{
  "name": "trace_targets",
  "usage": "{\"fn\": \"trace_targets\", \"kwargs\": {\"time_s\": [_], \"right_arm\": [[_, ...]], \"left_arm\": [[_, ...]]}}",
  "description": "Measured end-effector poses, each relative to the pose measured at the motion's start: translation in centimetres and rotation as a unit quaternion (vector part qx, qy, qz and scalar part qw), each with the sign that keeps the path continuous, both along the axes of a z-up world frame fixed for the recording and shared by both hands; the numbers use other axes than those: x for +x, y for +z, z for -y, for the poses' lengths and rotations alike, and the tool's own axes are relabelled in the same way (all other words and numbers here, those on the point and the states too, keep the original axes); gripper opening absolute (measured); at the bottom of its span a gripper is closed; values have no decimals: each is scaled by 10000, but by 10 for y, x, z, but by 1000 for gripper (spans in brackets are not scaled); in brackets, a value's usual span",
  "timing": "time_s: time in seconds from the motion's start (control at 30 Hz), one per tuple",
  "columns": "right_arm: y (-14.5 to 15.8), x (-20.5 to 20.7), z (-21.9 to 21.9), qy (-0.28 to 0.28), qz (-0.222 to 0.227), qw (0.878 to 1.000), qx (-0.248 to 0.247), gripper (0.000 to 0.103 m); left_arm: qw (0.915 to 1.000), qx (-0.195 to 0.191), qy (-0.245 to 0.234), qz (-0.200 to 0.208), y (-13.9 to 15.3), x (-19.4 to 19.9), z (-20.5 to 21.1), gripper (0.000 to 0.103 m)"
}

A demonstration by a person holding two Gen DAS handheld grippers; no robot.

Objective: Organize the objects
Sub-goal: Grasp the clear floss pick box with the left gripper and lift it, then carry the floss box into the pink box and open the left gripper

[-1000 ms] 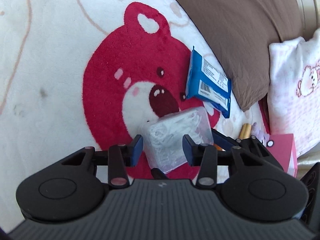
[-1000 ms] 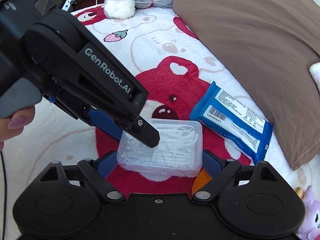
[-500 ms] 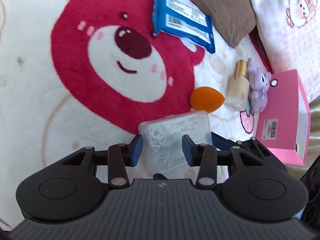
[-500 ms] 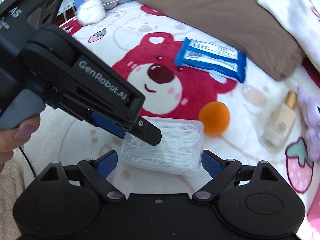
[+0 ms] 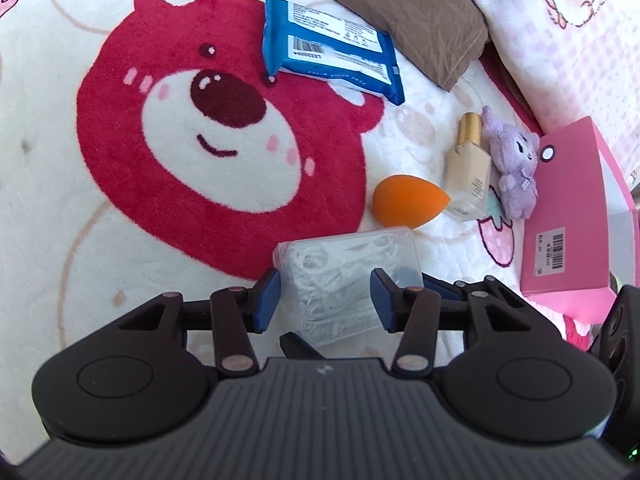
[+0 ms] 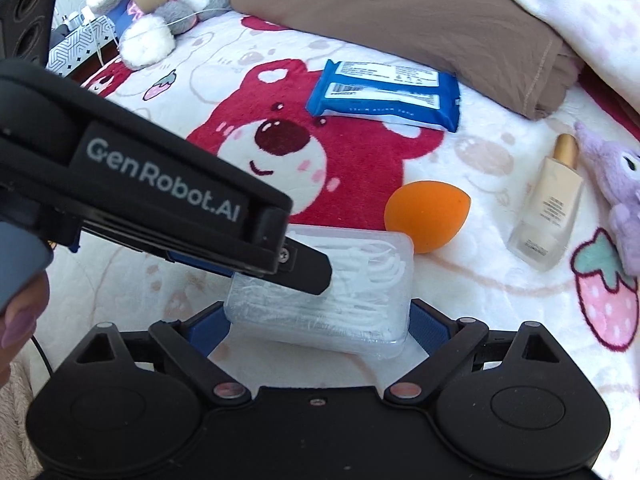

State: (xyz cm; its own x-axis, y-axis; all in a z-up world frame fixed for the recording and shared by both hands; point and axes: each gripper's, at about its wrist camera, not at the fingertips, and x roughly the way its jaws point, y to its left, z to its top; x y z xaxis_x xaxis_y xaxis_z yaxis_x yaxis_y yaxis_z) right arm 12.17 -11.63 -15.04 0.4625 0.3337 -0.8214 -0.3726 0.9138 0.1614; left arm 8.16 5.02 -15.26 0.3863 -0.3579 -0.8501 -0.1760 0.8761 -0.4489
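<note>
A clear plastic box of white floss picks point(image 5: 348, 276) point(image 6: 340, 292) hangs just over the bear-print blanket point(image 5: 120, 240), in front of an orange makeup sponge point(image 5: 408, 200) point(image 6: 426, 216). My right gripper point(image 6: 318, 328) is shut on the box's two short ends. My left gripper point(image 5: 324, 300) spans the box from the left. Its jaws are opening, with the box between them and the blue pads still against its sides. One of the left gripper's fingers point(image 6: 308, 272) lies across the box's top in the right wrist view.
A blue wipes pack point(image 5: 328, 56) lies on the bear's ear. A cream bottle point(image 5: 468, 168), a purple plush point(image 5: 512, 160) and a pink box point(image 5: 568, 216) sit to the right. A brown pillow point(image 6: 400, 12) and plush toys point(image 6: 160, 12) line the back.
Both grippers carried the floss box off the red bear's face down toward the orange sponge. The sponge, bottle and pink box came into view. The left pads stand slightly wider.
</note>
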Motion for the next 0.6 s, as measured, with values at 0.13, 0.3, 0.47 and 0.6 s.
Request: {"fn": "trace_targets", "kwargs": {"time_s": [0.13,0.3,0.47,0.6], "right_arm": [[10,-10,15,-217,-75,9996,165,96],[40,-33,37,-471,176,9982,333,96],[79,-52,55,-684,106,9975,102,96],[107,-59,76,-859,97,9962,107,96]], "left_arm": [[9987,352,-200,310,19,-15,26,41],[9930,678,-403,878,56,-36,56,41],[9891,560,-790,1108,87,-49,80,41],[9831,564,-1122,1330,114,-56,100,40]]}}
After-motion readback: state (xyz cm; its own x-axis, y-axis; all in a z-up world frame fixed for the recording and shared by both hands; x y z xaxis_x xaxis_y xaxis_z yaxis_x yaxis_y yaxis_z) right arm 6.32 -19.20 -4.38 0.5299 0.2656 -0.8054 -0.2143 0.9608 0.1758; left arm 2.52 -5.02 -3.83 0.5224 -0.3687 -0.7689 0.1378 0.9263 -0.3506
